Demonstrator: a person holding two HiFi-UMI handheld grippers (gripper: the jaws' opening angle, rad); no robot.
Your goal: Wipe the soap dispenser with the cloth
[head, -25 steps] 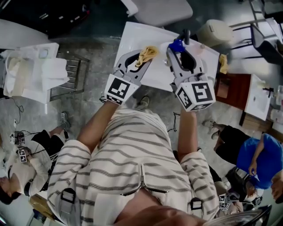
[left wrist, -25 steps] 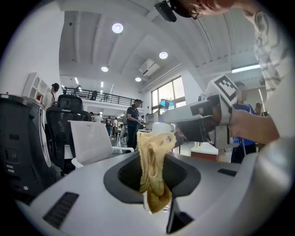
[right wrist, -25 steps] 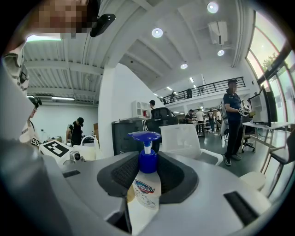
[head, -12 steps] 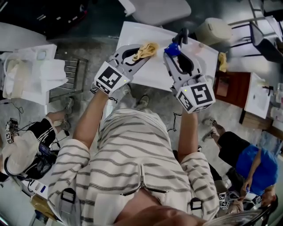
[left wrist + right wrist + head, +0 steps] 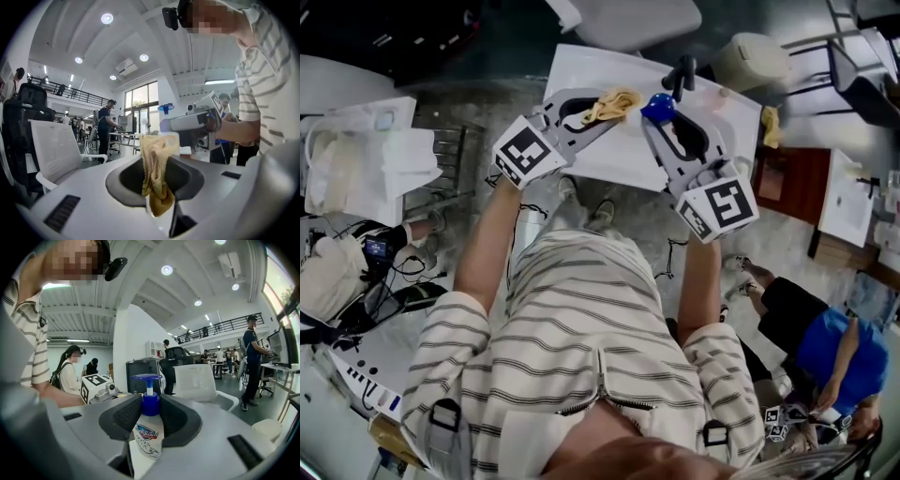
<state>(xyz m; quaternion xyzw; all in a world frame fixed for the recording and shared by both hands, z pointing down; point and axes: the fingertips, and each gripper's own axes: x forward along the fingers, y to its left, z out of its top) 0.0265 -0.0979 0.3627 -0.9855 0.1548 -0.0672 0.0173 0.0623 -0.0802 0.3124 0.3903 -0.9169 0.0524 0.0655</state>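
Presently right tongs (image 5: 147, 417) pinch a Safeguard-labelled soap dispenser (image 5: 149, 440); left tongs (image 5: 159, 190) pinch the cloth (image 5: 154, 157).

soap dispenser (image 5: 146, 437) with a blue-and-red "Safeguard" logo on its label, finer print beneath too small to read

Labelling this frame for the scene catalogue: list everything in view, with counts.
white plastic soap dispenser with blue pump: 1, white and blue, gripped in right tongs
crumpled yellow-tan cloth: 1, yellow-tan, pinched in left tongs
white rectangular table: 1, white, in front of the person
white office chair: 1, white, beyond the table
bystanders: several, mixed clothing, around the room
left tongs: 1, grey, shut on the cloth
right tongs: 1, grey, shut on the dispenser
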